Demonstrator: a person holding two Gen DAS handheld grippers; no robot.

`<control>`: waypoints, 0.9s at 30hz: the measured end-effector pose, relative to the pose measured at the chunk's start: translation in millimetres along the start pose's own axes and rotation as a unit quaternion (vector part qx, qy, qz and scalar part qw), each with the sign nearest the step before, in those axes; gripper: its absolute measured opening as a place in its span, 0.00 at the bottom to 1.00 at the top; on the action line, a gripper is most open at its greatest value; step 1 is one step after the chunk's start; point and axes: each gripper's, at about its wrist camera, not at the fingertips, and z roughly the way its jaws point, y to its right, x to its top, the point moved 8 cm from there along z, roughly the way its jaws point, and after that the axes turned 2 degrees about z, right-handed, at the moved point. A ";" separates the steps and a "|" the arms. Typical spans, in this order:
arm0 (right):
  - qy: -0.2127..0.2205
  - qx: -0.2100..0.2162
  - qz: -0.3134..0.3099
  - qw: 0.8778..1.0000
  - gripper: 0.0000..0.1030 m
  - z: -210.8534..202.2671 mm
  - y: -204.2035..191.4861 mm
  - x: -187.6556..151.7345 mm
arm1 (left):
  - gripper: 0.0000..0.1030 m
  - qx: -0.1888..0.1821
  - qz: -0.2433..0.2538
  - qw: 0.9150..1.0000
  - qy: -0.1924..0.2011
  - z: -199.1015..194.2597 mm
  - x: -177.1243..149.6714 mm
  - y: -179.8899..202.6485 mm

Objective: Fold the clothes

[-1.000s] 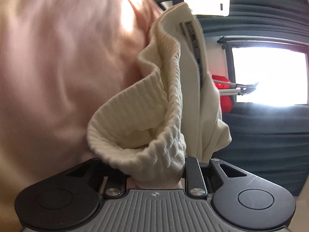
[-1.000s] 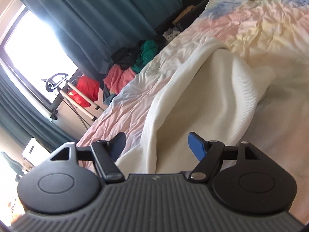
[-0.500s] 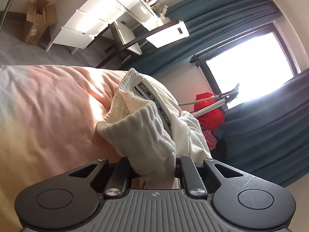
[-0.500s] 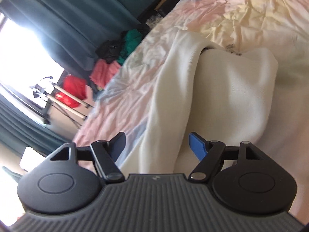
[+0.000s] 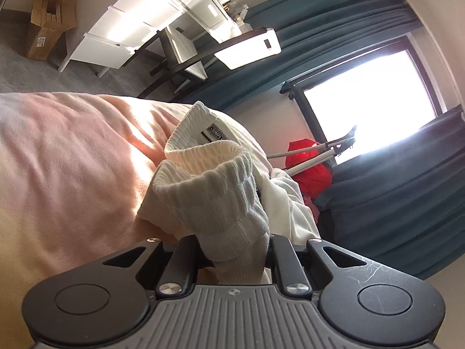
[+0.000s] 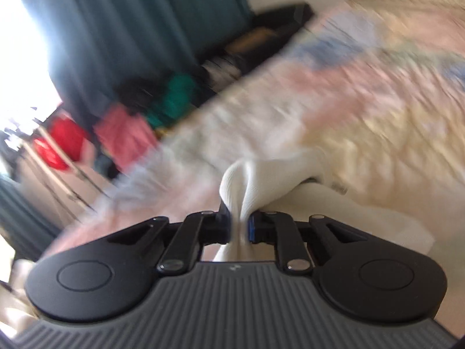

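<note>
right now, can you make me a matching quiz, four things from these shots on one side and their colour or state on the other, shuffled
Things:
1. left hand-held gripper
2. curtain
3. cardboard box
4. bedspread

Colour or state:
A. teal
B. pink
C. shut on ribbed cream garment
D. brown, standing on the floor

Pairs: 1-C, 2-A, 3-D, 4-B

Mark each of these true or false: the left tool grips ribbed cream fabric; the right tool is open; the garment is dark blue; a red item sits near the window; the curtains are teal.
1. The left tool grips the ribbed cream garment. True.
2. The right tool is open. False: it is shut on the cream fabric.
3. The garment is dark blue. False: it is cream.
4. A red item sits near the window. True.
5. The curtains are teal. True.
</note>
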 end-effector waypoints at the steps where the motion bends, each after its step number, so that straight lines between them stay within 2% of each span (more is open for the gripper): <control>1: 0.032 0.034 -0.002 0.999 0.14 -17.3 -14.1 13.6 | 0.13 -0.010 -0.008 1.000 0.008 -1.9 1.2 1.4; 2: 0.063 0.067 -0.004 0.996 0.14 -35.2 -27.7 26.9 | 0.13 -0.018 -0.011 1.000 0.015 -4.0 2.5 3.6; 4: 0.118 0.097 -0.006 0.988 0.14 -70.4 -27.9 39.7 | 0.13 -0.022 -0.003 0.999 0.026 -8.6 5.2 9.2; 7: 0.129 0.076 0.009 0.989 0.14 -93.7 7.6 31.3 | 0.13 -0.030 -0.003 0.999 0.033 -15.9 9.1 13.4; 11: 0.074 0.036 0.072 0.994 0.14 -102.0 83.4 -19.9 | 0.13 -0.022 -0.027 0.999 0.018 -23.6 8.0 7.5; 13: 0.008 -0.003 0.115 0.993 0.14 -93.0 126.5 -57.3 | 0.13 -0.005 -0.034 0.999 0.002 -26.1 4.3 1.2; 15: -0.068 -0.037 0.163 0.984 0.14 -83.2 166.4 -94.8 | 0.13 0.010 -0.031 0.999 -0.010 -28.9 0.8 -3.4; 17: -0.136 -0.054 0.243 0.959 0.14 -77.5 196.8 -120.8 | 0.13 0.024 -0.027 0.999 -0.020 -32.1 -2.4 -7.6; 19: -0.147 -0.024 0.287 0.946 0.15 -79.0 207.2 -120.8 | 0.13 0.033 -0.035 0.998 -0.027 -34.0 -4.2 -12.6; 22: -0.127 0.002 0.299 0.946 0.17 -85.7 202.9 -110.6 | 0.14 0.046 -0.038 0.997 -0.039 -36.1 -7.1 -19.8; 23: -0.116 -0.004 0.303 0.946 0.18 -88.0 202.3 -109.4 | 0.15 0.051 -0.039 0.997 -0.043 -37.1 -8.6 -22.5; 25: -0.096 -0.016 0.309 0.946 0.27 -90.5 201.4 -108.1 | 0.16 0.057 -0.051 0.996 -0.054 -40.4 -11.3 -28.9; 27: -0.081 -0.021 0.319 0.944 0.47 -87.7 204.4 -107.3 | 0.20 0.060 -0.069 0.994 -0.063 -44.9 -12.4 -35.9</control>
